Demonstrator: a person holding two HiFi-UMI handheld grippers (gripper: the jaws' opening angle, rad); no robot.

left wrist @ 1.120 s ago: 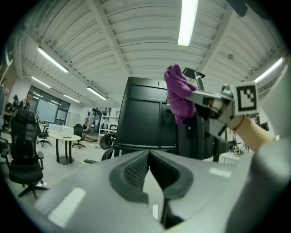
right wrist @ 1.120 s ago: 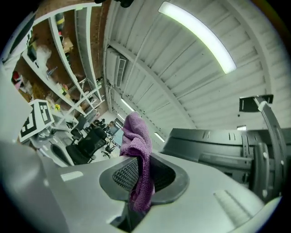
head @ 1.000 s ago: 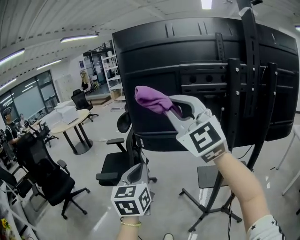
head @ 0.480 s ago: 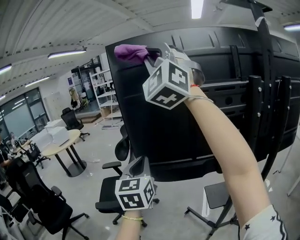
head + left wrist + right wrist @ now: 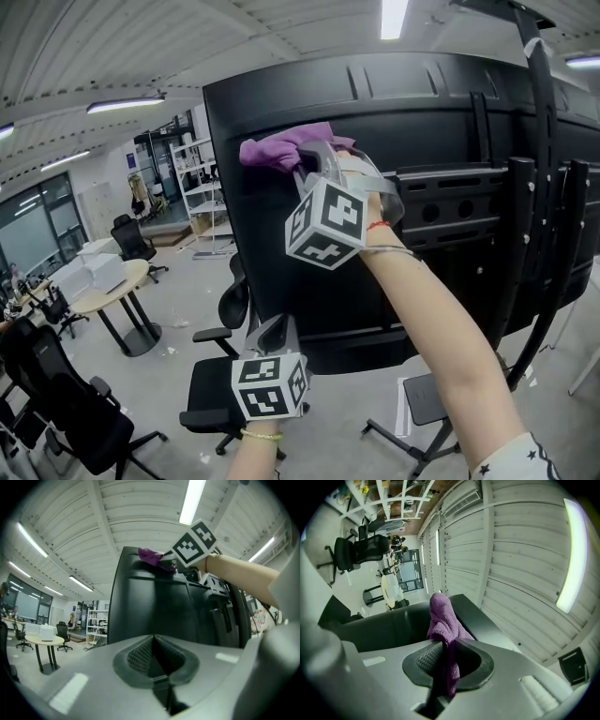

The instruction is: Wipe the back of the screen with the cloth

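High on the screen's back, the right hand-held gripper pinches a purple cloth between its jaws. The cloth's bunched end lies against the black panel near the top left corner of the screen. In the right gripper view the cloth runs down between the jaws. Lower, the left hand-held gripper hangs before the screen's bottom edge, its jaws pressed together with nothing between them. A black stand carries the screen at right, and an office chair sits below.
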